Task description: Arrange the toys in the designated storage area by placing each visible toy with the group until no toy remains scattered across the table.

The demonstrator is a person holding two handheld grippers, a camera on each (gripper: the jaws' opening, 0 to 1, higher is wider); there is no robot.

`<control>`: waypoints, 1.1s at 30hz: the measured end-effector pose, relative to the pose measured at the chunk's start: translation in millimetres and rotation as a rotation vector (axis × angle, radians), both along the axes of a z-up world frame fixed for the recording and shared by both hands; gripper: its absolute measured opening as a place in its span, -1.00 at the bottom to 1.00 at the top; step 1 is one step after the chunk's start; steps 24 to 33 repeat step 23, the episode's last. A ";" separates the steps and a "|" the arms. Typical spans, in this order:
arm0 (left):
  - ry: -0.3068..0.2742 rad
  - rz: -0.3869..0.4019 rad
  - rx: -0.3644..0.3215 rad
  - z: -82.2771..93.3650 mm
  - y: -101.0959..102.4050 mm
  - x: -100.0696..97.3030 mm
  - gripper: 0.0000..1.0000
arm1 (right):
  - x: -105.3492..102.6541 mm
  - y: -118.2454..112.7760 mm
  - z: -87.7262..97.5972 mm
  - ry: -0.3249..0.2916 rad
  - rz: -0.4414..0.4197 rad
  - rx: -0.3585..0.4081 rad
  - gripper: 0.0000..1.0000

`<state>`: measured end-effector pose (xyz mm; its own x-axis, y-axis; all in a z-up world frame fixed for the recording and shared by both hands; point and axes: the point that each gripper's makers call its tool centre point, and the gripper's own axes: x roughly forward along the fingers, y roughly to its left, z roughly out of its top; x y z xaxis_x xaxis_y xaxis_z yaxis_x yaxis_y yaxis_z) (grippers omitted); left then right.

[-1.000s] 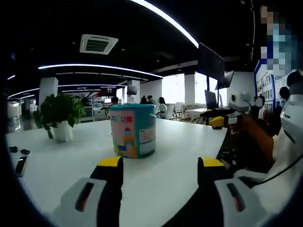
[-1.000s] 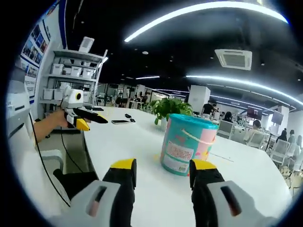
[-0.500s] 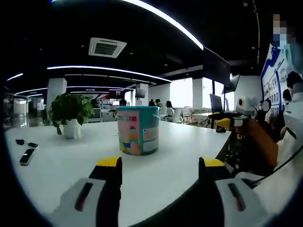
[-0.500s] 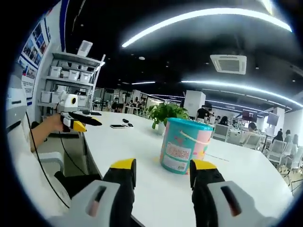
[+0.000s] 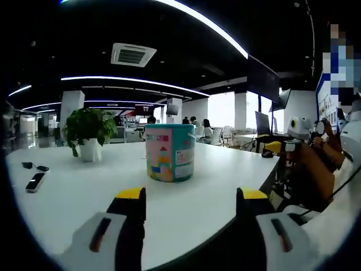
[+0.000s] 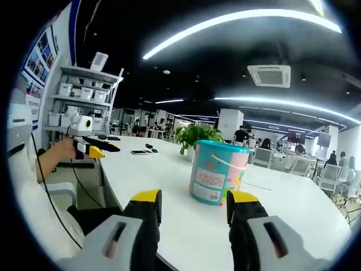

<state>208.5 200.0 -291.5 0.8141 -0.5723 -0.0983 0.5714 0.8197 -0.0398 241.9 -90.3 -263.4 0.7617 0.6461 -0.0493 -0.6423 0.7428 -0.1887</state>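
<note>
Both cameras dropped lower; toy bucket (image 5: 170,152) upright ahead of open left gripper (image 5: 190,204).

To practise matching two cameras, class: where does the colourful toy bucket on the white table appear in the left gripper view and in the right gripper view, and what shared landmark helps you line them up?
Left gripper view: the toy bucket stands near the middle, above the gap between the open jaws.
Right gripper view: the bucket stands right of centre, above the right jaw.
Shared landmark: the potted plant behind it.
</note>
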 end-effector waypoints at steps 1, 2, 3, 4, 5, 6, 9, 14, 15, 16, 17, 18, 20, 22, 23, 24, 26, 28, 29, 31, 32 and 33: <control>0.000 -0.004 0.006 0.2 -1.0 -0.2 0.33 | 0.5 0.2 -1.3 0.002 -0.002 0.000 -0.03; -0.006 -0.009 0.008 1.4 -2.6 -0.6 0.33 | 0.3 0.6 -1.9 0.003 -0.002 0.002 -0.03; -0.007 -0.014 0.008 1.9 -4.0 -0.8 0.32 | 0.0 1.1 -2.2 0.004 -0.001 0.004 -0.03; -0.005 -0.019 0.008 1.9 -4.8 -1.1 0.31 | -0.1 1.5 -2.5 0.006 -0.002 0.006 -0.03; -0.004 -0.021 0.008 1.8 -5.4 -1.3 0.31 | -0.1 1.6 -2.9 0.008 -0.003 0.006 -0.03; -0.002 -0.025 0.008 1.6 -6.0 -1.6 0.30 | 0.3 1.5 -3.9 0.011 -0.006 0.001 -0.03; 0.009 -0.028 0.010 0.2 -6.2 -2.3 0.29 | 4.4 -4.3 -8.5 0.038 -0.045 -0.013 -0.05; 0.012 -0.040 -0.007 0.3 -9.3 -4.8 0.29 | 1.2 -8.0 -1.8 0.025 -0.051 0.020 -0.05; 0.013 -0.041 -0.007 0.1 -9.5 -4.8 0.29 | 1.1 -8.3 -1.3 0.022 -0.053 0.019 -0.05; 0.014 -0.041 -0.004 -0.8 -9.5 -4.5 0.29 | 0.6 -8.5 -0.6 0.017 -0.053 0.016 -0.06; 0.019 -0.038 -0.004 -2.0 -9.3 -3.6 0.29 | 0.1 -8.3 -0.2 0.016 -0.052 0.015 -0.06; 0.025 -0.039 -0.005 -4.0 -10.1 -3.1 0.29 | -0.7 -8.2 0.2 0.014 -0.053 0.014 -0.06; 0.028 -0.043 -0.001 -5.9 -12.0 -3.8 0.29 | -0.9 -7.9 -0.2 0.012 -0.054 0.013 -0.07; 0.030 -0.049 0.004 -7.8 -14.4 -4.9 0.29 | -1.0 -7.4 -1.2 0.011 -0.053 0.011 -0.08; 0.031 -0.053 0.006 -8.7 -15.6 -5.4 0.29 | -1.1 -7.2 -1.8 0.011 -0.053 0.011 -0.09; 0.031 -0.053 0.006 -8.7 -15.6 -5.4 0.29 | -1.1 -7.2 -1.8 0.011 -0.053 0.011 -0.09; 0.031 -0.053 0.006 -8.7 -15.6 -5.4 0.29 | -1.1 -7.2 -1.8 0.011 -0.053 0.011 -0.09; 0.031 -0.053 0.006 -8.7 -15.6 -5.4 0.29 | -1.1 -7.2 -1.8 0.011 -0.053 0.011 -0.09; 0.031 -0.053 0.006 -8.7 -15.6 -5.4 0.29 | -1.1 -7.2 -1.8 0.011 -0.053 0.011 -0.09; 0.031 -0.053 0.006 -8.7 -15.6 -5.4 0.29 | -1.1 -7.2 -1.8 0.011 -0.053 0.011 -0.09; 0.031 -0.053 0.006 -8.7 -15.6 -5.4 0.29 | -1.1 -7.2 -1.8 0.011 -0.053 0.011 -0.09; 0.031 -0.053 0.006 -8.7 -15.6 -5.4 0.29 | -1.1 -7.2 -1.8 0.011 -0.053 0.011 -0.09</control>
